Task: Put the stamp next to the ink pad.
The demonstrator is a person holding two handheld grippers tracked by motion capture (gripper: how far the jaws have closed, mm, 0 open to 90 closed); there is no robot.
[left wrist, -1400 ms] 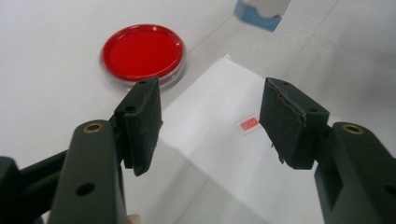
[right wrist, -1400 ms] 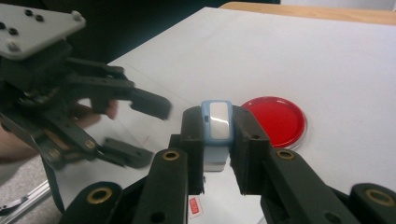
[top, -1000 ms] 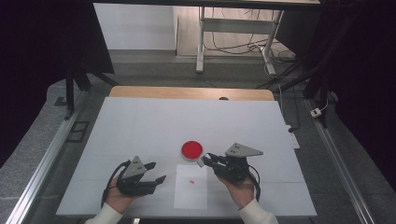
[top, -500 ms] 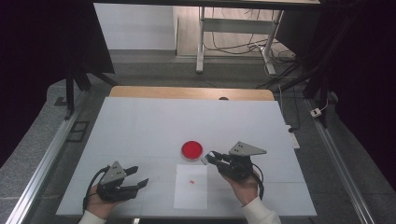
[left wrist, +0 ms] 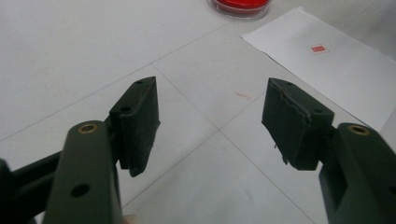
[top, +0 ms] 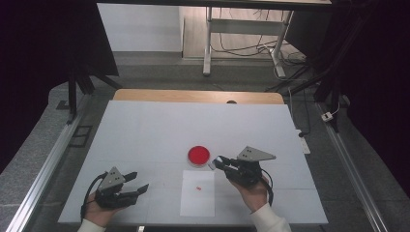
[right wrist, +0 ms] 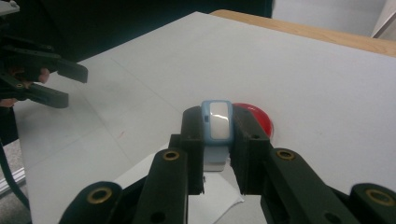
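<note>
Since a second ago: left gripper has slid away from the sheet toward the table's near left corner, and its jaws have just been opening a little, with nothing between them.
Right fingers: the black pads are clamped on a small pale-blue stamp with a whitish face, held upright.
Right gripper: it hangs just beside the red ink pad, above the sheet's far right corner.
Left fingers: the pads are spread apart over bare table, gripping nothing.
White sheet: it lies flat near the front edge of the table, carrying one small red mark.
Step in hand, as I read it: inking the stamp for another print.
Doing it well: keep the grip firm and the stamp square, press straight down onto the ink pad, lift cleanly, then come down on a blank patch of sheet without sliding. The free gripper could steady the sheet.
</note>
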